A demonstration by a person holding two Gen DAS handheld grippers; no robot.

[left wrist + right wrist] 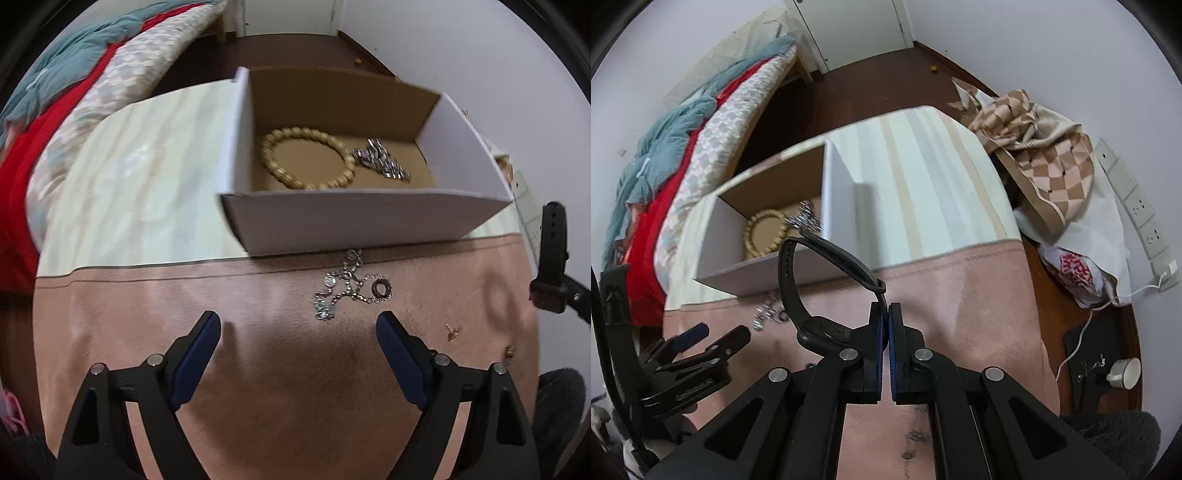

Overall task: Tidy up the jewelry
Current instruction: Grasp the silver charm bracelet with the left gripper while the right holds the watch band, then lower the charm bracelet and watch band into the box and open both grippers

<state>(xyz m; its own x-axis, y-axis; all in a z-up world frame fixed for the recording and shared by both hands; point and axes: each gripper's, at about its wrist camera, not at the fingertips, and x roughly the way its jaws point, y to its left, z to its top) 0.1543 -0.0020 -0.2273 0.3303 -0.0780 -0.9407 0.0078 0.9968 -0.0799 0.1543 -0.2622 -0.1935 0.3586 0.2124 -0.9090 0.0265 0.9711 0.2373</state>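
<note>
A white cardboard box (362, 218) stands on the cloth-covered table and holds a beaded bracelet (306, 158) and a silver piece (380, 158). A silver chain bracelet (347, 288) lies on the pink cloth just in front of the box. My left gripper (299, 325) is open and empty, just short of the chain. My right gripper (886, 310) is shut on the strap of a black watch (816, 295) and holds it above the table, right of the box (775, 266). The watch also shows in the left wrist view (552, 254). The left gripper also shows in the right wrist view (713, 336).
Small gold pieces (452, 332) lie on the pink cloth at the right. A bed with red and teal bedding (665, 177) is at the left. A checkered bag (1041, 155), a power strip (1134, 206) and a cup (1124, 373) are at the right.
</note>
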